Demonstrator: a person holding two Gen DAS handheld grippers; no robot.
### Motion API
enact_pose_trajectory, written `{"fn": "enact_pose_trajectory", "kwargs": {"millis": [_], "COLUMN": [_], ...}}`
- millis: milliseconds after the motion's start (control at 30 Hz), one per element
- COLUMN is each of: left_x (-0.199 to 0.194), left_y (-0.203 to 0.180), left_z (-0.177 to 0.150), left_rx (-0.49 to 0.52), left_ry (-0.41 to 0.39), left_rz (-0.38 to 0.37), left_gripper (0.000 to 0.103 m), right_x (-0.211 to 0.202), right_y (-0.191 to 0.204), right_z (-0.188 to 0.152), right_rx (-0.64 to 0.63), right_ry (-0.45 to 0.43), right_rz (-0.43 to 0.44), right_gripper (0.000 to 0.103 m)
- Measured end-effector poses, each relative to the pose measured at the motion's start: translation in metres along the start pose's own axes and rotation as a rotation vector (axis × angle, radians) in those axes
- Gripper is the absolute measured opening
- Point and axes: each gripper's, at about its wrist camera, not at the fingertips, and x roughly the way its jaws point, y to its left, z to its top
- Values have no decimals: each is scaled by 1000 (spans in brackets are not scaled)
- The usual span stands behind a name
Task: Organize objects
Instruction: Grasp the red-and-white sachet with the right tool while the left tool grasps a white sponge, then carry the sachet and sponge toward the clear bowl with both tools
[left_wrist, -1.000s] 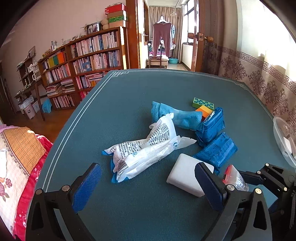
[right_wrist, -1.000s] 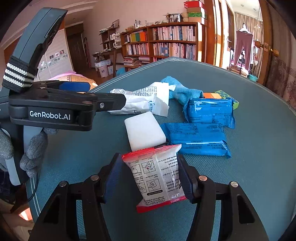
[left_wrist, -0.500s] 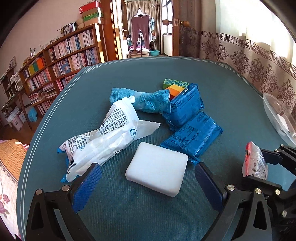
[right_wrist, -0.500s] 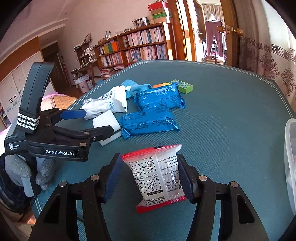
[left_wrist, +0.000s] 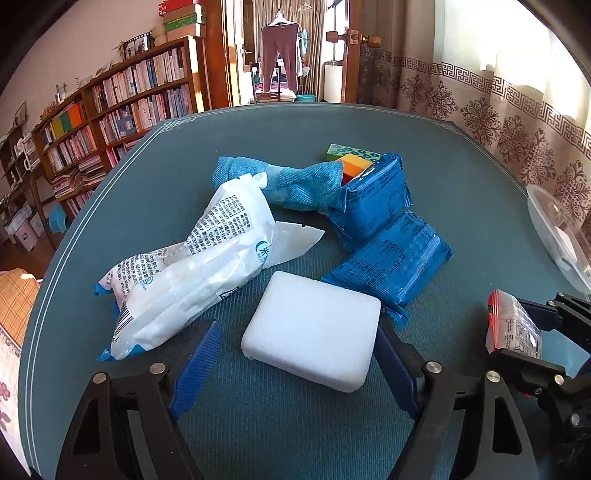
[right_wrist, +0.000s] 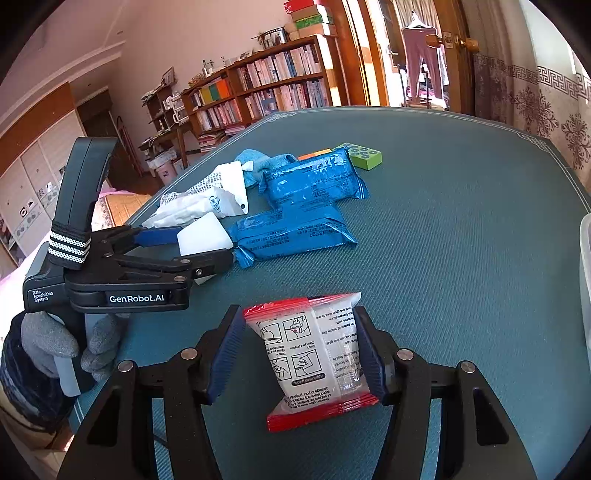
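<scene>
White foam block (left_wrist: 312, 326) sits between my left gripper (left_wrist: 295, 354) pads, jaws closing on it. Right pad looks at or almost on the block's right edge; left pad (left_wrist: 195, 363) shows a gap, so no squeeze yet. Block lies flat on the teal tabletop (left_wrist: 461, 147), long axis running across the jaw line, slightly skewed, near corner pointing toward me. White printed bag (left_wrist: 192, 266) is just beside the left pad, could get nipped as the jaws come in. Two blue packets (left_wrist: 388, 258) are just beyond the block, the nearer one touching or almost touching its far edge. Blue cloth (left_wrist: 291, 181) and toy bricks (left_wrist: 354, 157) sit further back. Clear container (left_wrist: 554, 229) is at the right edge.

Right wrist view: my right gripper (right_wrist: 295, 354) is clamped on the red-and-white sachet (right_wrist: 314, 362), both pads on its sides, sachet upright and off the tabletop. Left gripper is to the left, low over the block. Container rim (right_wrist: 585, 277) just shows far right, so the right hand is nearer the container. My guess: the sachet goes in the container next, while the left finishes its grasp.
</scene>
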Motion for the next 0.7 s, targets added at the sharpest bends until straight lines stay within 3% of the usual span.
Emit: {"fn": "enact_pose_trajectory", "kwargs": {"millis": [67,367,700], "left_x": [-2,-16,-31], "left_y": [-4,-5,-23], "left_z": [-1,-3,0], "left_rx": [12,-26,3], "left_ry": [-5,-43,-77], "left_rz": [-12,-15,-31], "left_gripper": [69,67,68], "right_x": [0,-2,-13], "right_y": [0,-3,-10], "right_z": [0,0,5], "right_rx": [4,23,65], "right_ry": [0,-8,-31], "right_rz": [0,8,25], "right_gripper": [60,60,60]}}
